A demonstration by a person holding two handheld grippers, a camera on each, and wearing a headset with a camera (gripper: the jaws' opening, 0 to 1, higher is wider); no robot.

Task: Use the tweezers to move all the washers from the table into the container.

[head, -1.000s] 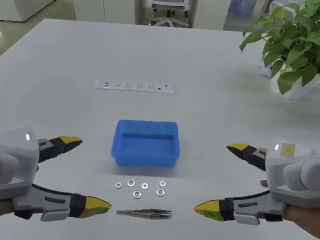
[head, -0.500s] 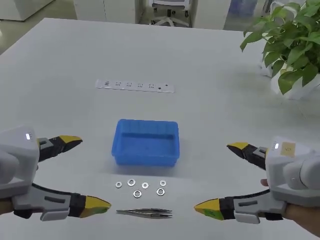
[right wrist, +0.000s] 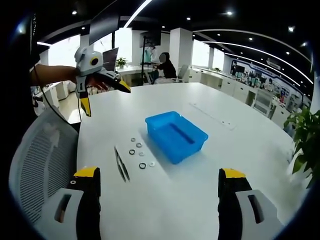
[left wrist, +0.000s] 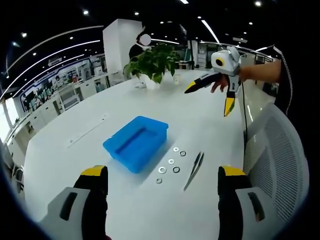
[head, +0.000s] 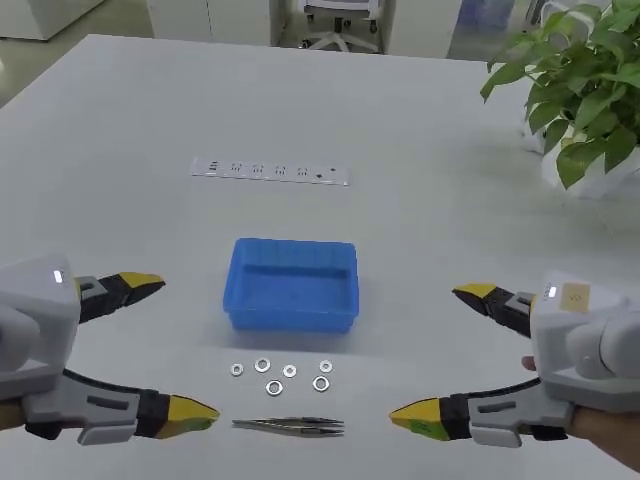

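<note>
While your left gripper (head: 188,347) and right gripper (head: 425,353) hang spread wide and empty, close one across the middle of the tweezers (head: 288,425) lying beside the washers (head: 280,373), near the container (head: 290,318).

- A large white table (head: 450,200) with a power strip (head: 270,172) lying on it
- A green potted plant (head: 575,90) on its right side
- Open office, round ceiling lamps (right wrist: 229,13) lit
</note>
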